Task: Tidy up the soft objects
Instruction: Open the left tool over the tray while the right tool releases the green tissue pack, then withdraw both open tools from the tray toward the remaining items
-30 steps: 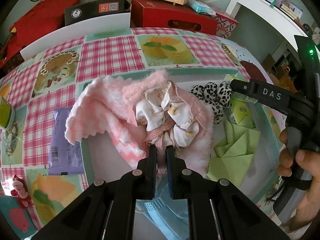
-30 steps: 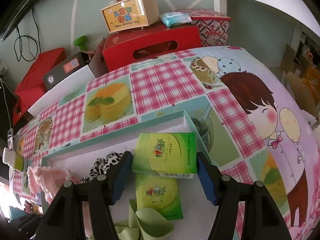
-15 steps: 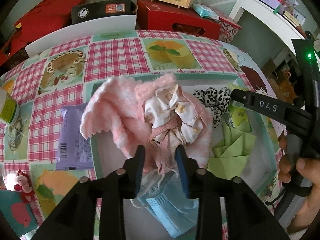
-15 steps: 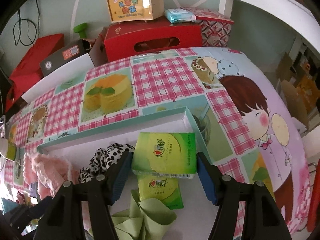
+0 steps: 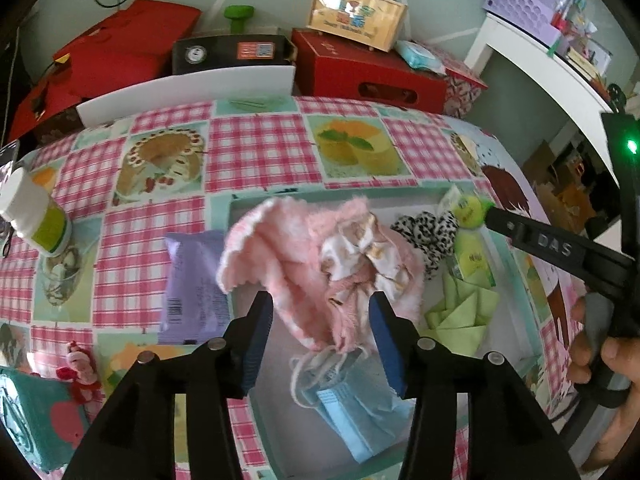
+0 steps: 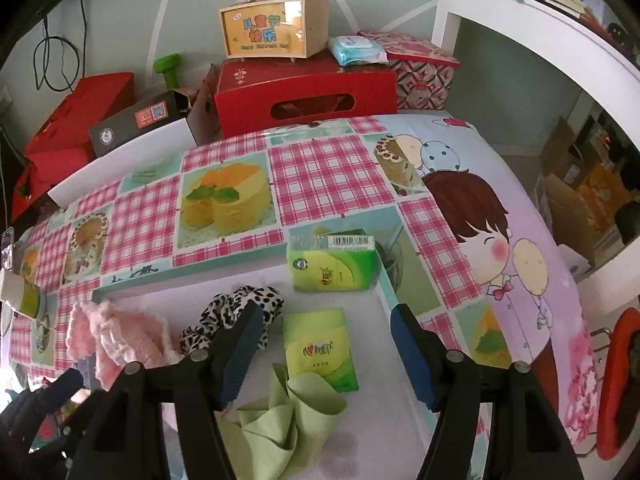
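A white tray with a teal rim (image 5: 400,189) (image 6: 224,269) holds the soft things. A fluffy pink cloth (image 5: 280,248) (image 6: 120,332) is bunched around a cream and pink scrunchie (image 5: 360,256). My left gripper (image 5: 322,340) hangs just above it, its jaws opening. The cloth's lower edge lies between the blue pads (image 5: 260,336), which do not press on it. A blue face mask (image 5: 352,412) lies below. My right gripper (image 6: 326,354) stands open over a flat green tissue pack (image 6: 320,348). A second green pack (image 6: 332,266) leans in the tray's far corner.
A leopard scrunchie (image 6: 240,304) (image 5: 424,228) and a folded green cloth (image 6: 296,412) (image 5: 460,312) also lie in the tray. Left of it are a purple packet (image 5: 192,284), a white and green bottle (image 5: 36,216) and a small red doll (image 5: 80,364). Red boxes (image 6: 304,92) line the back.
The left jaws, shut on the pink cloth, have opened and the gripper has risen. The right gripper has lifted away from the green pack, which now rests in the tray's corner.
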A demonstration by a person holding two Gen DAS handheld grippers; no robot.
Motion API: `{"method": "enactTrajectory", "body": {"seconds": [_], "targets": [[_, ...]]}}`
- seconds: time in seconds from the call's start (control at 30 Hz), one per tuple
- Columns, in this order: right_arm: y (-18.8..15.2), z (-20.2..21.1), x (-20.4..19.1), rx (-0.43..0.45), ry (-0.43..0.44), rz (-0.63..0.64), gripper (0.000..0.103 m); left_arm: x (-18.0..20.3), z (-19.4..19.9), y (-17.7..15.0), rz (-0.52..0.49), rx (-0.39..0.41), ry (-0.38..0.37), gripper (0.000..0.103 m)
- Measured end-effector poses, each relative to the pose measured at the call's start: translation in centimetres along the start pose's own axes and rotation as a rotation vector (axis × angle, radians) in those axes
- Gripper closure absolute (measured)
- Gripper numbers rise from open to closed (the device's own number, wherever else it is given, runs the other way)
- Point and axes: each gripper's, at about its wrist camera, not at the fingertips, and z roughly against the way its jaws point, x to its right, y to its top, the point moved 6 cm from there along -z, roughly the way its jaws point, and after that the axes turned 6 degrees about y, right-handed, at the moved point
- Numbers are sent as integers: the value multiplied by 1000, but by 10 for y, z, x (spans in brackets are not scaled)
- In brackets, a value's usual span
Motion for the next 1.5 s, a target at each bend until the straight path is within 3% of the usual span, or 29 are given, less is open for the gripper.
{"method": "enactTrajectory", "body": {"seconds": [0.3, 0.5, 0.67, 0.73, 0.8, 1.07, 1.1, 1.13, 1.2, 1.5], "targets": [[-14, 9, 1, -28, -28, -23, 33, -25, -5, 0, 72, -17, 37, 42], [-30, 7, -7, -67, -42, -9, 30, -37, -14, -4, 122, -53, 39, 41], [-35, 8, -17, -76, -48, 19, 26, -48, -20, -6, 154, -75, 68, 40], [-35, 8, -21, -77, -47, 32, 23, -52, -21, -7, 167, -78, 76, 35], [-35, 8, -24, -75, -45, 42, 19, -55, -21, -6, 177, -77, 81, 26], [-34, 8, -28, -75, -50, 56, 15, -66, -19, -4, 213, -57, 95, 26], [-34, 8, -28, -75, -49, 56, 11, -67, -19, -4, 219, -54, 99, 23], [-34, 8, -29, -73, -49, 59, 4, -70, -19, -4, 226, -51, 104, 14], [-33, 7, -29, -71, -49, 65, 0, -73, -17, -3, 238, -37, 113, 9], [-34, 5, -33, -78, -45, 80, 0, -78, -15, 0, 263, -6, 105, 7]]}}
